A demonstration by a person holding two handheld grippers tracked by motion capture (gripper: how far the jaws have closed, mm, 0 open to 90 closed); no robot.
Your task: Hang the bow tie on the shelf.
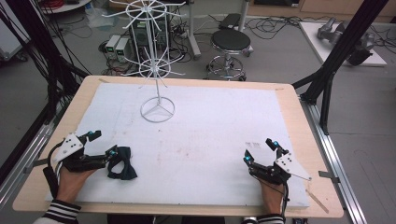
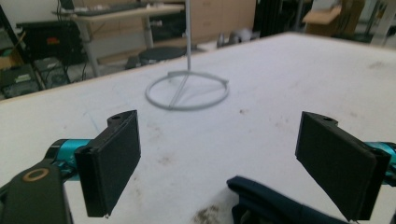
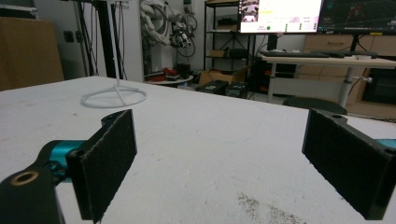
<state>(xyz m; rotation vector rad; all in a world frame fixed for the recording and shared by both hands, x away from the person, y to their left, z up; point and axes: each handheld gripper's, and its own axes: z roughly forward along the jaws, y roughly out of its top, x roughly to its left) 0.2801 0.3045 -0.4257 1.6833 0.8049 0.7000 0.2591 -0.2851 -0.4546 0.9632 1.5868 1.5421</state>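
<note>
Jaws spread, the left gripper (image 1: pixel 103 143) rests beside a dark bow tie (image 1: pixel 121 163), seemingly poised to lift it, while the right gripper (image 1: pixel 259 150) waits spread and empty.

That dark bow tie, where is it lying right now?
In the high view the bow tie lies on the white mat near its front left corner, just at the left gripper, whose jaws are open.
</note>
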